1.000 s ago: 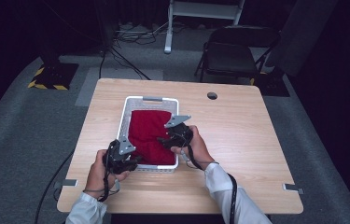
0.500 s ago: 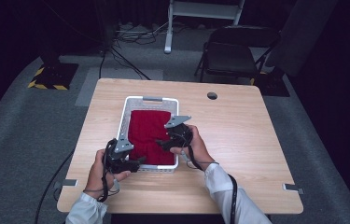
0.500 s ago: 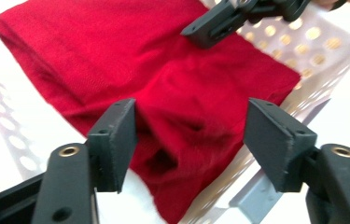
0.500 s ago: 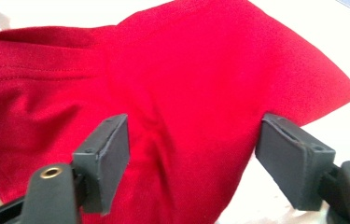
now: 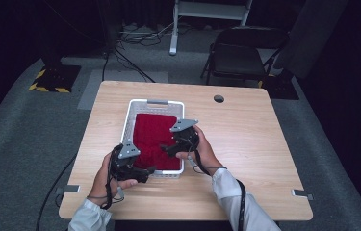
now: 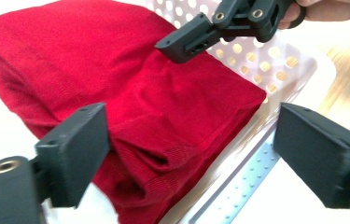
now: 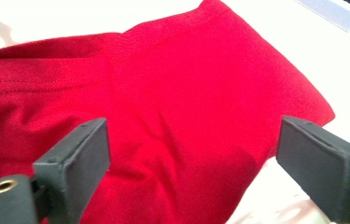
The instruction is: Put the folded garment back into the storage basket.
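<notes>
A folded red cloth (image 5: pixel 153 135) lies in a white perforated basket (image 5: pixel 155 102) at the table's middle. My left gripper (image 5: pixel 147 170) is open at the basket's near edge, jaws either side of the cloth's near corner (image 6: pixel 130 140). In the left gripper view it (image 6: pixel 196 154) holds nothing, and the basket wall (image 6: pixel 275 53) is behind the cloth. My right gripper (image 5: pixel 166 148) hovers over the cloth's near right part. In the right gripper view it (image 7: pixel 191 163) is open above the red cloth (image 7: pixel 172 93). The left gripper view shows the right gripper (image 6: pixel 196 39) just above the fabric.
The wooden table (image 5: pixel 245 144) has a round cable hole (image 5: pixel 219 98) at the back right. A black folding chair (image 5: pixel 238 57) stands behind the table. Cables trail on the grey floor (image 5: pixel 38 134) to the left.
Both hands have barely moved. The left gripper has edged a little closer to the basket's near edge.
</notes>
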{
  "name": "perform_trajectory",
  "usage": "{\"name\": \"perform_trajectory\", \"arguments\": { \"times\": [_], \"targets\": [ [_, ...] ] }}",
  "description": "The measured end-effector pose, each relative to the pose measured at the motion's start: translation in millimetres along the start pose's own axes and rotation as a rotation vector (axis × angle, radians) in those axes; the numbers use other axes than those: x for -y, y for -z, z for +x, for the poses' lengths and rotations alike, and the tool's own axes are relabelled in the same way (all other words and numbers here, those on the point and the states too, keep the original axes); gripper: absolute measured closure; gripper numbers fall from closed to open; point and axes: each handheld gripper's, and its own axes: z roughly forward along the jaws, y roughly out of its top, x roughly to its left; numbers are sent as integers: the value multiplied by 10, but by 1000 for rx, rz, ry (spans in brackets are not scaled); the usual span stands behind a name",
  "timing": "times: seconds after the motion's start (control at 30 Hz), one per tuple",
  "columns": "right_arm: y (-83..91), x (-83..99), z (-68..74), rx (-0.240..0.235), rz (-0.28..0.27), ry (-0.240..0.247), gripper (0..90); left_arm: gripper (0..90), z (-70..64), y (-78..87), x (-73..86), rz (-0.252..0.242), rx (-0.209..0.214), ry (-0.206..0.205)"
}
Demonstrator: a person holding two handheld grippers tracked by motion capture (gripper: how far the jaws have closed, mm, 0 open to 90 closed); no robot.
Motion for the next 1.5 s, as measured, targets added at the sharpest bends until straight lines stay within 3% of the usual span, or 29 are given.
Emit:
{"name": "perform_trajectory", "arguments": {
  "times": [0.1,0.27,0.67,0.87,1.5],
  "targets": [
    [10,2,3,0,-7,2,62,35,-52,-21,-6,-8,12,-13],
    [26,6,-4,-5,-8,11,44,8,-158,-30,-30,-1,7,-61],
    [109,-12,12,11,25,65,22,4,-341,-55,-83,-3,-31,-120],
    [195,-25,-1,23,31,82,19,15,-444,-40,-114,-12,-27,-164],
    [531,-17,-32,75,43,118,19,14,-742,8,-199,-54,2,-225]
  ]
}}
